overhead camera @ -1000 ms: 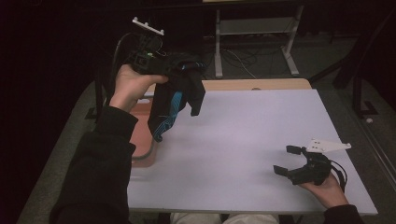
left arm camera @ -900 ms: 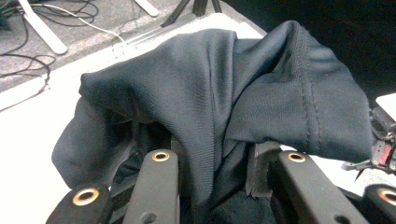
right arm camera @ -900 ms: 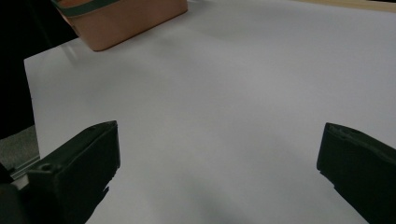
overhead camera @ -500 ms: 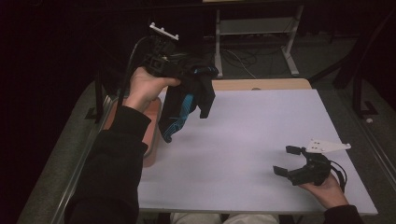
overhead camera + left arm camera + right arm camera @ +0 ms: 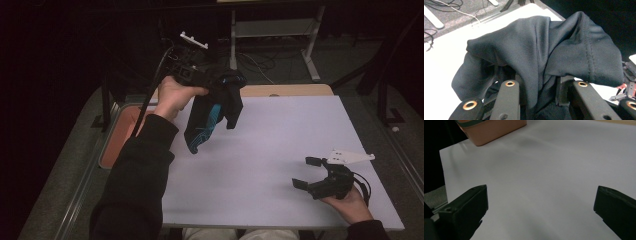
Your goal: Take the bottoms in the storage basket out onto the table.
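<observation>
Table (image 5: pixel 280 150): flat white rectangular top, matte, mostly bare. A strip of light wood (image 5: pixel 285 90) shows along its far edge. At the left edge an orange-brown tray (image 5: pixel 120 135) sits against the table; whether it rests on the top or just beside it cannot be told. In the right gripper view the tray's (image 5: pixel 494 130) wall borders the white surface (image 5: pixel 544 182). Grey carpeted floor (image 5: pixel 65 185) surrounds the table.

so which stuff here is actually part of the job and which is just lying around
Part of the job:
- black garment with blue pattern, hanging from the left gripper
- left gripper, shut on the garment
- white table, beneath the garment

Just lying about:
- orange tray at the table's left edge
- right gripper, open, resting on the table
- cables on the floor beyond
</observation>
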`<move>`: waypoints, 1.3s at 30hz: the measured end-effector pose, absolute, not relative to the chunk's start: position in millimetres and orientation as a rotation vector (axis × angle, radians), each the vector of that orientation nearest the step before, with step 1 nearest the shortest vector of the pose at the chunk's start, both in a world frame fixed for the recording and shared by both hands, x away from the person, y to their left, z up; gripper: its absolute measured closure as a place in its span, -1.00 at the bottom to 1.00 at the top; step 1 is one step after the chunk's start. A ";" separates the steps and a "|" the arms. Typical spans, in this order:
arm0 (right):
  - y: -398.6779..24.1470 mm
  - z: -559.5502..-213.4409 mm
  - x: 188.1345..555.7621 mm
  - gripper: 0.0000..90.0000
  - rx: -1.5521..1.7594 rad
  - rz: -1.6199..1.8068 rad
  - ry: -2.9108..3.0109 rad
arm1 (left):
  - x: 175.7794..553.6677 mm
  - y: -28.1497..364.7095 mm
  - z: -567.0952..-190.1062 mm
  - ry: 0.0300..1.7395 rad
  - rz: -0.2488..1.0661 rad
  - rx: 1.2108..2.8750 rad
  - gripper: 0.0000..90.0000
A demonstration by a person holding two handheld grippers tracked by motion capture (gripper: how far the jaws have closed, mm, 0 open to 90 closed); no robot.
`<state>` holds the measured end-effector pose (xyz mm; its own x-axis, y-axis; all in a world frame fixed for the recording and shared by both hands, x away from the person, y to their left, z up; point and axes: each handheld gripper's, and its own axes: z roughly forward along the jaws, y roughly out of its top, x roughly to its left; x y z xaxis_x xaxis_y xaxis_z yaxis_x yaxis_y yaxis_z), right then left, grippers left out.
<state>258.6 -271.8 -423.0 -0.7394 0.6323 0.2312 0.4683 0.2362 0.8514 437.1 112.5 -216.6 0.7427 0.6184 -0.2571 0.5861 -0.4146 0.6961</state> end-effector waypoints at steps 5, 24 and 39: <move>-271.4 -423.2 258.2 -1.00 1.051 1.521 2.341 | 441.8 101.9 -227.1 0.895 0.020 2.130 0.55; -269.6 -423.2 256.9 -1.00 1.036 1.522 2.354 | 452.5 66.6 -272.8 0.866 -0.069 2.167 0.55; -268.7 -423.5 255.2 -1.00 1.026 1.511 2.371 | 456.9 43.0 -311.8 0.857 -0.128 2.211 0.55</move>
